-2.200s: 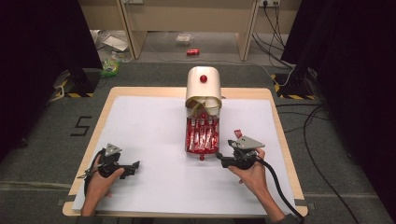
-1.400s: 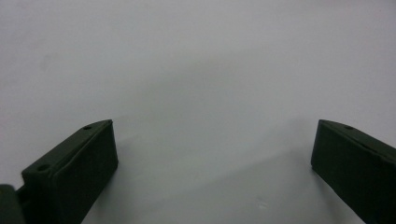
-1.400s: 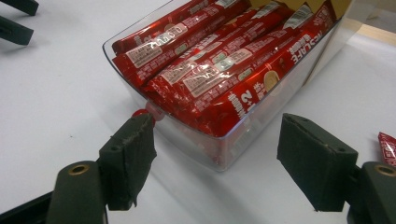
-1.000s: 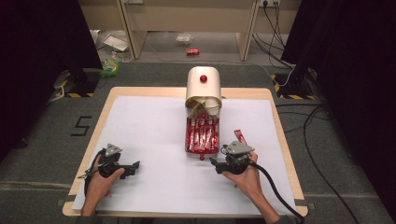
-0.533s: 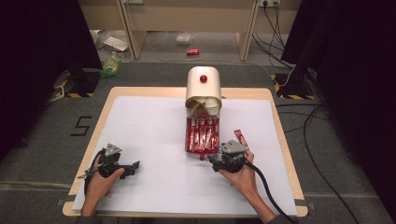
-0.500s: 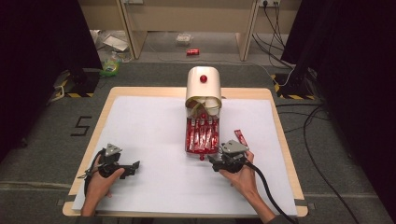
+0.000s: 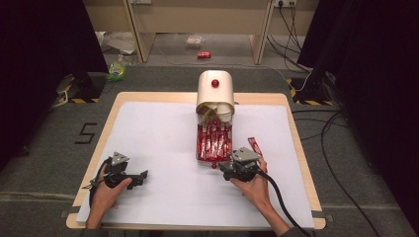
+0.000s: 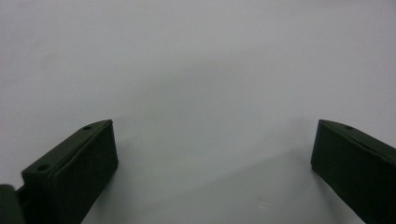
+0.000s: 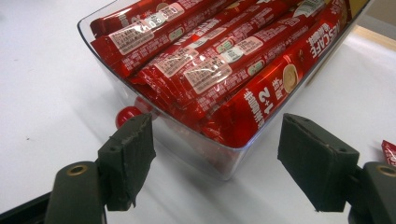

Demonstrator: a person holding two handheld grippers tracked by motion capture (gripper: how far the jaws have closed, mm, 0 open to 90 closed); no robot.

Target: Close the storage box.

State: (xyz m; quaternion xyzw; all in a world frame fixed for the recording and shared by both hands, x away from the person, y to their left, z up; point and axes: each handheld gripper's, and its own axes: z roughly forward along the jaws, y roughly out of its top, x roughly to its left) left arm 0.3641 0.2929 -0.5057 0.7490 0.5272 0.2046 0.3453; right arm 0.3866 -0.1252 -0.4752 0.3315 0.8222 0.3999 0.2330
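At drawer [image 9: 219, 161] corner, right gripper [image 9: 217, 154] agape

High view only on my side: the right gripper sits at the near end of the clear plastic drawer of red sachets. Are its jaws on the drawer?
Observer: No. The right gripper stands open, its jaws either side of the clear plastic drawer's near corner, neither pad visibly pressing it.
Operator: That red dot at the front?
Observer: A round red knob on the drawer's front wall, beside one jaw.
Operator: Left gripper?
Observer: The left gripper is open over the bare white table cover, nothing between its jaws.
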